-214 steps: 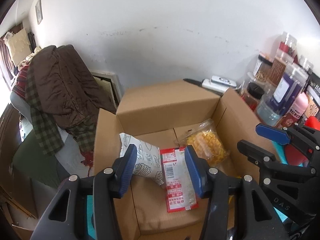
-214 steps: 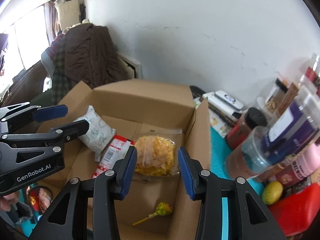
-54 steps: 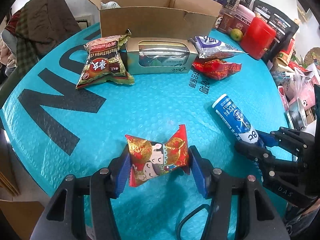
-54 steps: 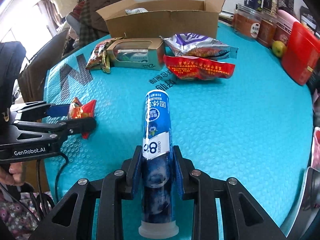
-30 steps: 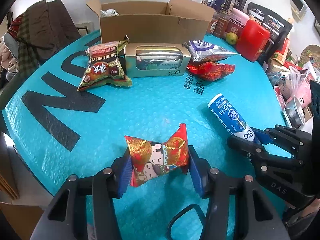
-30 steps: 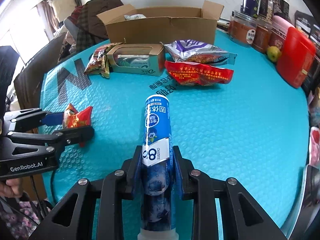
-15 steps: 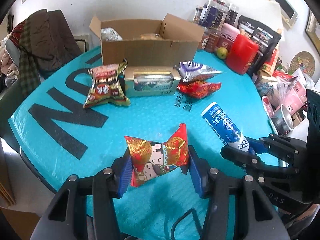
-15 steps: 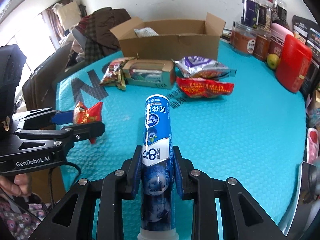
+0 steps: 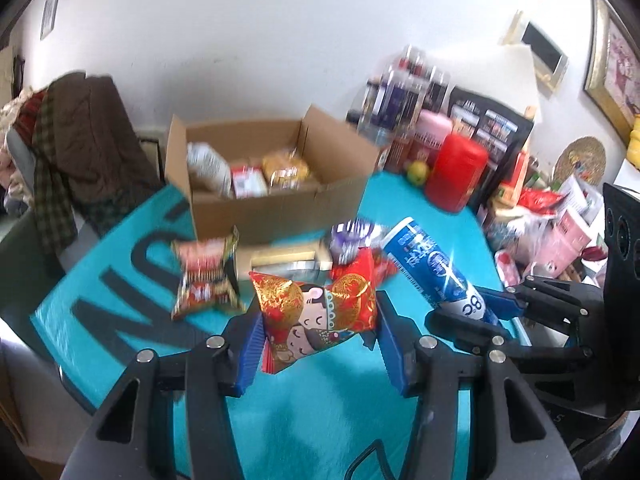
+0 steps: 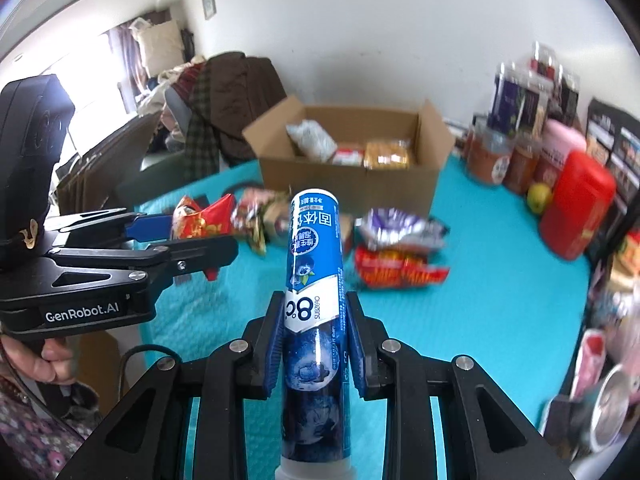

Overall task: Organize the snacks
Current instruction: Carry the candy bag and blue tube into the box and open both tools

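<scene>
Clamped in the right gripper (image 10: 314, 344): a blue tube (image 10: 314, 280), long axis running straight out along the fingers, capped end toward the camera, far end aimed at the open cardboard box (image 10: 352, 184) at the back of the teal table (image 10: 500, 312). Pinched crosswise in the left gripper (image 9: 318, 344): a red-and-gold candy-shaped packet (image 9: 316, 316), twisted ends out to either side, held above the tabletop. Lying loose between grippers and box: several snack bags (image 10: 400, 248) and a windowed carton (image 9: 284, 260), while inside the box sit three packs (image 9: 248, 172).
</scene>
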Demonstrator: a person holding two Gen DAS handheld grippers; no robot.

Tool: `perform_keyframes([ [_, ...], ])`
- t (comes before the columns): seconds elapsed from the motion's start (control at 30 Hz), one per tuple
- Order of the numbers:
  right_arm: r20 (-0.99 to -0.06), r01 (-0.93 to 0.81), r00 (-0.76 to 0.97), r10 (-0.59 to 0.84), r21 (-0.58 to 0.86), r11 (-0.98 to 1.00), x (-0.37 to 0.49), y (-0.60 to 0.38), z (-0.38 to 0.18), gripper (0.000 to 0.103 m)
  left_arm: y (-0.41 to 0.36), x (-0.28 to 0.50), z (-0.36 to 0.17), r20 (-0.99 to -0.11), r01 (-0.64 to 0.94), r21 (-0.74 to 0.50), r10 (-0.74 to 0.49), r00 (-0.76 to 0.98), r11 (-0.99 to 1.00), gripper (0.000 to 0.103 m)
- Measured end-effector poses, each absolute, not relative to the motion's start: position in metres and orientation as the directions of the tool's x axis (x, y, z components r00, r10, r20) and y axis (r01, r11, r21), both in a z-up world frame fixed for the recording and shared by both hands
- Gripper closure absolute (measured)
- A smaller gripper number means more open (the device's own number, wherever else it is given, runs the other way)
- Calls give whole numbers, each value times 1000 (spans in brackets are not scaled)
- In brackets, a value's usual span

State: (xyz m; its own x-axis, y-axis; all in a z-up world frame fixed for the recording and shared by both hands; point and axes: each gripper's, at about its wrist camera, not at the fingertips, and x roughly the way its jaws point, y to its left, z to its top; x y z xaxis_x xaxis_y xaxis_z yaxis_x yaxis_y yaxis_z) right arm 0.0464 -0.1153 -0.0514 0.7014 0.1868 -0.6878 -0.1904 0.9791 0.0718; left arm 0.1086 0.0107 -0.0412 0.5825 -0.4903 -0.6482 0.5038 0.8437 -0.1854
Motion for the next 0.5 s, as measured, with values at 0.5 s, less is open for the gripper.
perform_keyframes([
  [0.5,-599,-216,775,200,45,975,121,-140,1,75,-11,178,18,-519,538,-159,-534,668,828,52],
])
